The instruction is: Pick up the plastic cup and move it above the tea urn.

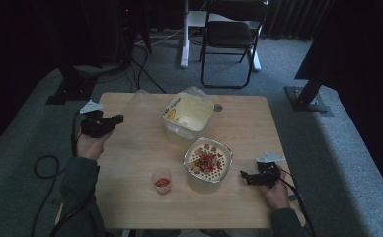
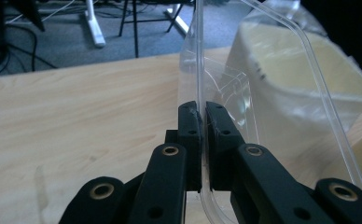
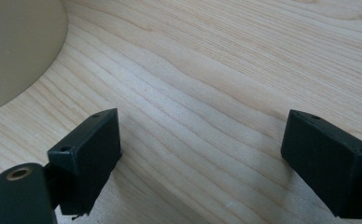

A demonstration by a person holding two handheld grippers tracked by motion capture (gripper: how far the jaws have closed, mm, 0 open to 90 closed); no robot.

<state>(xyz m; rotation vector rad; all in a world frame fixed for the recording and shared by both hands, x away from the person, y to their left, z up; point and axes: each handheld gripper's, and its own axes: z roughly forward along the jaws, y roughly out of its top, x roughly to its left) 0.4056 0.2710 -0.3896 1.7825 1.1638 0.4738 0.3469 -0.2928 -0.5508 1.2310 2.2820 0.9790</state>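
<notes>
In the high view my left gripper [image 1: 118, 119] is at the table's left side, shut on the rim of a clear plastic lid [image 1: 141, 109] that stands on edge. The left gripper view has the two jaws of the left gripper [image 2: 201, 122] pressed together on that transparent lid [image 2: 268, 65]. Just right of the lid is a pale tub [image 1: 189, 114] holding something cream-coloured, also behind the lid as the tub [image 2: 305, 79]. My right gripper [image 1: 245, 176] lies at the right, open, beside a second tub [image 1: 208, 161] with food on a perforated insert. The right gripper [image 3: 202, 154] holds nothing over bare wood.
A small clear cup [image 1: 162, 180] with red sauce stands near the front middle of the wooden table [image 1: 248, 128]. The second tub's curved wall [image 3: 16, 46] is at the upper left of the right gripper view. A folding chair [image 1: 229, 37] stands on the floor beyond the table.
</notes>
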